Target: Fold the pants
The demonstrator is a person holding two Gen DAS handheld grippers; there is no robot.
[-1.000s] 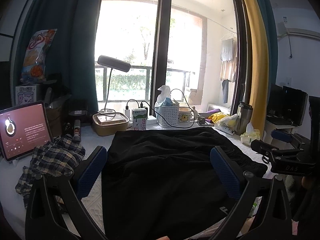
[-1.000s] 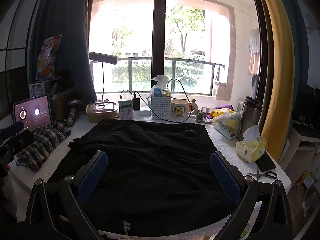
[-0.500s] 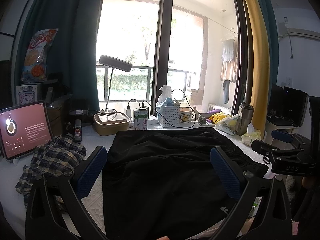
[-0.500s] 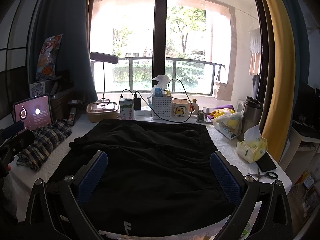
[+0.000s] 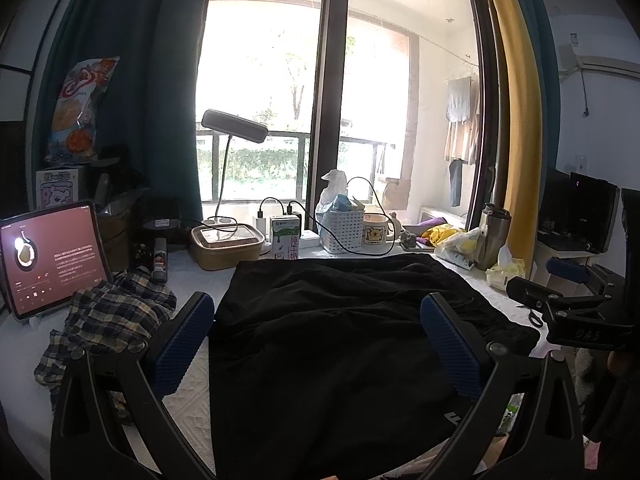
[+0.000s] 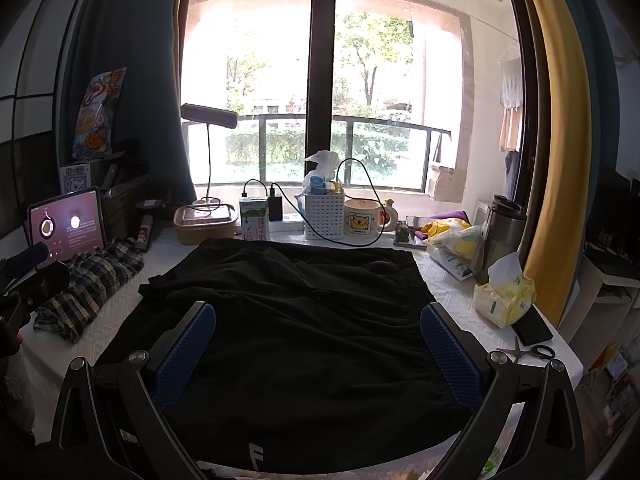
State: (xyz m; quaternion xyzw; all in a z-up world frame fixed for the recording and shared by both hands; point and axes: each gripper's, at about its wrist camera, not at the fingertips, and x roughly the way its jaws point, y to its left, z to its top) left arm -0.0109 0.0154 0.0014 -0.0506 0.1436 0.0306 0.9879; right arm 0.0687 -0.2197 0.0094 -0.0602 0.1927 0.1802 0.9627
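Observation:
Black pants point(image 5: 340, 328) lie spread flat on a white table point(image 5: 192, 412), also in the right wrist view point(image 6: 304, 320). My left gripper point(image 5: 320, 340) is open and empty, held above the pants near the front edge. My right gripper point(image 6: 316, 348) is open and empty too, above the pants' near part. The right gripper also shows at the right edge of the left wrist view point(image 5: 560, 312). The left gripper shows at the left edge of the right wrist view point(image 6: 28, 276).
A plaid cloth point(image 5: 108, 320) and a tablet point(image 5: 52, 256) sit at the left. A lunch box point(image 5: 228, 246), milk carton point(image 5: 285, 238), white basket point(image 5: 344, 228) and mug point(image 5: 376, 230) line the back. A flask point(image 6: 500, 236), tissues point(image 6: 504, 296), phone point(image 6: 534, 328) and scissors point(image 6: 528, 352) sit right.
Both grippers stay open and nearly still. The left wrist view has shifted very slightly.

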